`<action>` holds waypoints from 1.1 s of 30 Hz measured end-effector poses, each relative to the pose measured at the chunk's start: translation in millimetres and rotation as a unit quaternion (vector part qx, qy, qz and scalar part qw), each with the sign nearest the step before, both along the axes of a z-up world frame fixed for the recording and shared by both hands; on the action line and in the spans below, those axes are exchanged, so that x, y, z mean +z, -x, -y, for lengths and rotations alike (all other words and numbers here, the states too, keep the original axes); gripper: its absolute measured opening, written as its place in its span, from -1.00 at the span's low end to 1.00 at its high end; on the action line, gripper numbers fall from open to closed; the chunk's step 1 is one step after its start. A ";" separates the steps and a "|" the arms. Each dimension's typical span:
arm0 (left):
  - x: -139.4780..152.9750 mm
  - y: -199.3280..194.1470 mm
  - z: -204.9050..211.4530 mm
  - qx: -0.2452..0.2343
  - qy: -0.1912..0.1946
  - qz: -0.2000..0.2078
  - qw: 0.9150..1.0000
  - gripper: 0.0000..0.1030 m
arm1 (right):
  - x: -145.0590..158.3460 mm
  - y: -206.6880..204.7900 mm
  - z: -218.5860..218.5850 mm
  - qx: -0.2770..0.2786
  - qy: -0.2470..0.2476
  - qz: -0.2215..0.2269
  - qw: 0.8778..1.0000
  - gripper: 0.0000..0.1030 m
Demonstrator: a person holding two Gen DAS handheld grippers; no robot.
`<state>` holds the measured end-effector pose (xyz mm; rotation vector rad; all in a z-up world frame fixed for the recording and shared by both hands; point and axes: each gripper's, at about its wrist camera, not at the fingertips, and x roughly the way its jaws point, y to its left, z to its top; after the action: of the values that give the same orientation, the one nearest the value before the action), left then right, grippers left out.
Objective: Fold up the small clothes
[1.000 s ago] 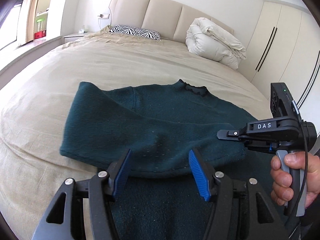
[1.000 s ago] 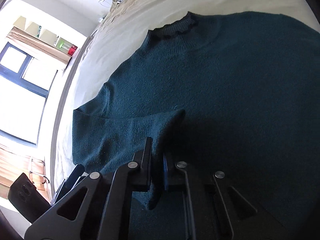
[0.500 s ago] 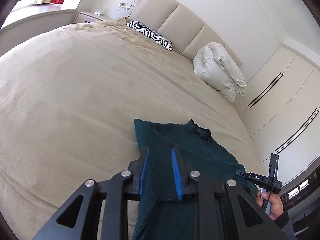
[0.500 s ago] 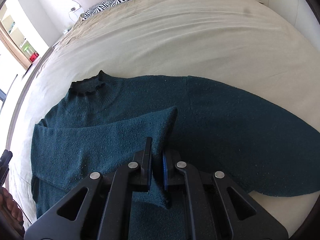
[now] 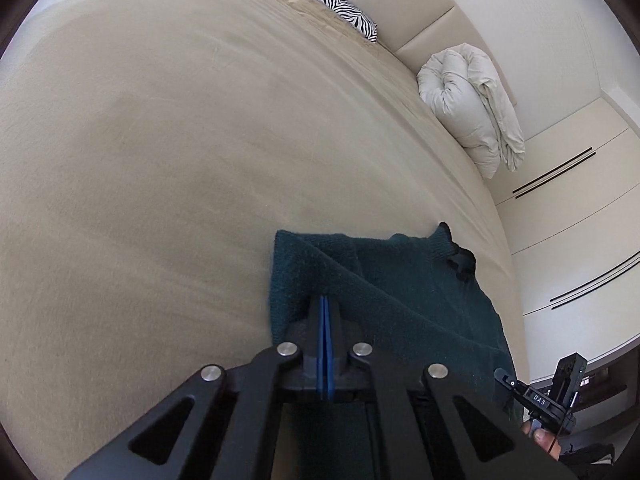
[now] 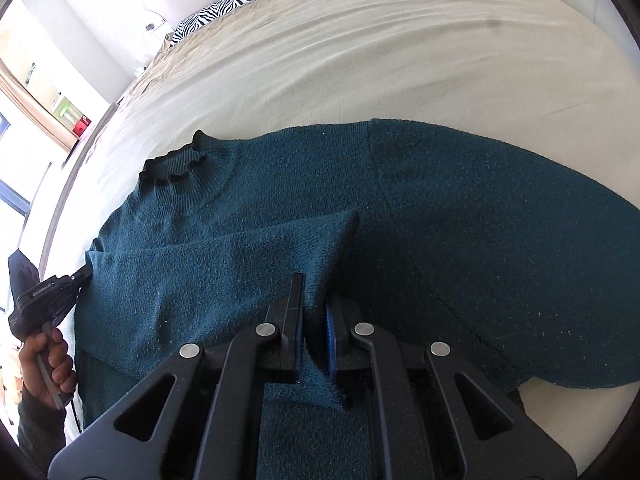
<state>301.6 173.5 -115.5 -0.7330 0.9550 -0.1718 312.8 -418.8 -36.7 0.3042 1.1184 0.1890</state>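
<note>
We had the dark green sweater (image 6: 460,216) lying flat on the beige bed (image 5: 160,160), near its front edge, with the collar (image 6: 172,164) pointing toward the headboard. One sleeve was folded across the chest; the other sleeve (image 6: 540,240) lay spread out to the side.

Our right gripper (image 6: 314,312) was pinching the end of the folded sleeve, which stood up a little between the jaws. Our left gripper (image 5: 324,320) had its blue pads (image 5: 320,344) pressed together at the folded side edge of the sweater; we judged that a thin layer of knit was caught there, but we could not see it clearly.

The knit looked thick, soft and fuzzy, so we expected it to be light, limp and not slippery. It would sag and stretch if we lifted it by one point. We thought the best places to hold were folded edges, the cuff and the shoulder seam, with both grippers together.
</note>
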 end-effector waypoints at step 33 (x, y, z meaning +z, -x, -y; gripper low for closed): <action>65.5 147.4 138.0 -0.094 -0.156 0.079 0.980 0.03 | -21.6 228.7 305.4 -0.381 -0.249 0.054 0.889 0.29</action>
<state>154.2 35.5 -49.9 -0.3353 0.8730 -0.2355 84.1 -724.2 -58.3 1.1540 0.7542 -0.2136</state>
